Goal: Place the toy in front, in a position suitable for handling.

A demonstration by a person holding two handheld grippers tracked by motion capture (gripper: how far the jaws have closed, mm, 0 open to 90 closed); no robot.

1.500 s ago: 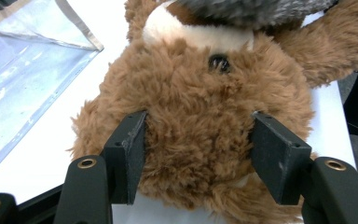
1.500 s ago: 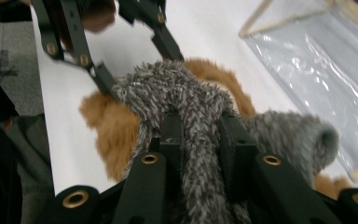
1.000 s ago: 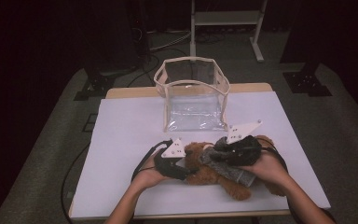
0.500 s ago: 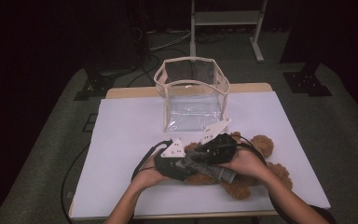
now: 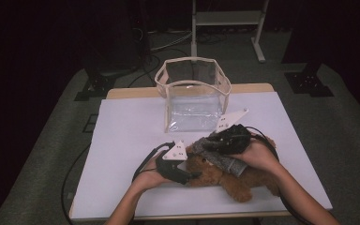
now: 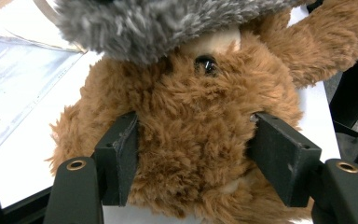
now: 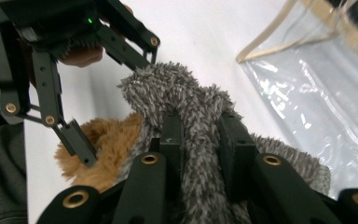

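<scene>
Grey fuzzy cloth [image 7: 177,100] lifted, shaggy brown bear [image 6: 191,135]

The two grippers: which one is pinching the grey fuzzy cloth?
The right gripper: its jaws are clamped on the grey fuzzy cloth. The left gripper instead straddles the brown teddy bear, its jaws having just been opening.

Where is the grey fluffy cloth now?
In the high view, the grey fluffy cloth lies over the brown teddy bear at front right, gripped by the right tongs.
</scene>
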